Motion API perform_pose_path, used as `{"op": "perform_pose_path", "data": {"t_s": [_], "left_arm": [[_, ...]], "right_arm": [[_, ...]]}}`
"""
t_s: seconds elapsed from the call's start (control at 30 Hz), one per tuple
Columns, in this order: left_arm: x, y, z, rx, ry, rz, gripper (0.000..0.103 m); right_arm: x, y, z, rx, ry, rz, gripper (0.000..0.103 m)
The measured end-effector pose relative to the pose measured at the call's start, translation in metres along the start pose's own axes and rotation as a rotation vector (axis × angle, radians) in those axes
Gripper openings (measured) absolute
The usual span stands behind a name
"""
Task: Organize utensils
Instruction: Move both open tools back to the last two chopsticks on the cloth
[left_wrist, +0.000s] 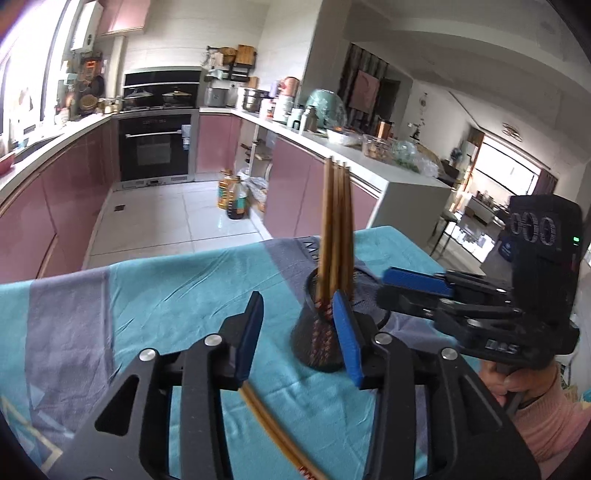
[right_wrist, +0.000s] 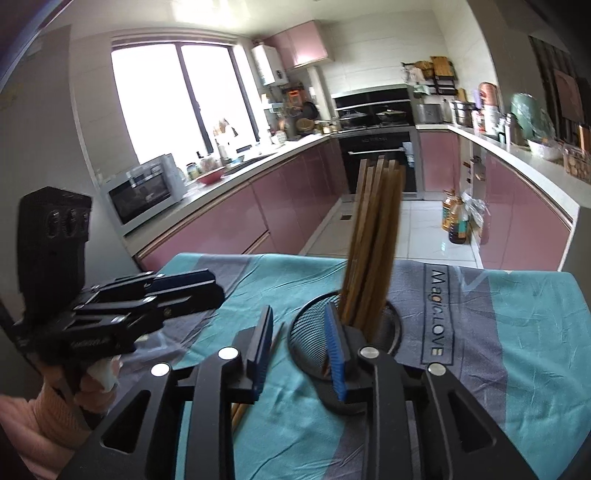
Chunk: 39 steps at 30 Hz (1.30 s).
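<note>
Chopsticks (left_wrist: 338, 236) stand bunched upright in a black mesh holder (left_wrist: 317, 343) on the cloth-covered surface (left_wrist: 166, 288). Left tool (left_wrist: 301, 334): pads apart, nothing clamped. Right tool (right_wrist: 301, 347): pads apart, nothing clamped. Loose chopsticks (left_wrist: 273, 432) lie flat on the cloth beneath both tools.

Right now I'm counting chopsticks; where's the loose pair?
Left wrist view: the loose chopsticks lie on the blue cloth, left of the mesh holder.

Left claw (left_wrist: 299, 332) parted, empty; right claw (right_wrist: 301, 347) likewise.
</note>
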<state>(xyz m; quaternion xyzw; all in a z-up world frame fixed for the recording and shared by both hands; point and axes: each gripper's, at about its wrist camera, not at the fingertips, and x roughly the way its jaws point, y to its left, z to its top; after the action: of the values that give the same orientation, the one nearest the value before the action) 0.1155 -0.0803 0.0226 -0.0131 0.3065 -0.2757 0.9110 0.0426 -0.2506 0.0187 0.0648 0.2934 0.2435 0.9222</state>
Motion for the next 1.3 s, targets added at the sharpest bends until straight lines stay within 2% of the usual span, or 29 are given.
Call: {"op": "perform_pose_path", "data": {"t_s": [0.17,0.2,0.3,0.4,0.57,0.63,0.8,1.07,1.3], "left_arm": [[-0.013,0.018,-0.030,-0.025,0.009,0.104,0.063],[-0.015,0.021,-0.036,-0.030,0.013,0.124,0.071],[-0.016,0.031,-0.057,-0.041,0.042,0.176,0.074],[-0.015,0.045,-0.072,-0.093,0.072,0.206,0.083],[-0.009,0.058,-0.090,-0.131,0.108,0.251,0.084],[-0.006,0.060,-0.097,-0.140,0.116,0.260,0.088],[-0.006,0.062,-0.107,-0.151,0.130,0.280,0.089],[-0.001,0.059,-0.110,-0.145,0.146,0.263,0.088],[0.007,0.051,-0.110,-0.122,0.165,0.241,0.086]], "right_arm": [[0.008,0.021,-0.022,-0.035,0.070,0.055,0.042],[0.014,0.024,-0.028,-0.036,0.092,0.059,0.044],[0.031,0.030,-0.042,-0.035,0.152,0.060,0.044],[0.050,0.034,-0.054,-0.029,0.207,0.066,0.044],[0.074,0.042,-0.066,-0.026,0.268,0.054,0.044],[0.080,0.046,-0.070,-0.025,0.284,0.049,0.042],[0.092,0.053,-0.076,-0.023,0.310,0.030,0.035],[0.097,0.056,-0.084,-0.030,0.326,-0.012,0.027],[0.092,0.048,-0.084,0.005,0.331,-0.017,0.025]]}}
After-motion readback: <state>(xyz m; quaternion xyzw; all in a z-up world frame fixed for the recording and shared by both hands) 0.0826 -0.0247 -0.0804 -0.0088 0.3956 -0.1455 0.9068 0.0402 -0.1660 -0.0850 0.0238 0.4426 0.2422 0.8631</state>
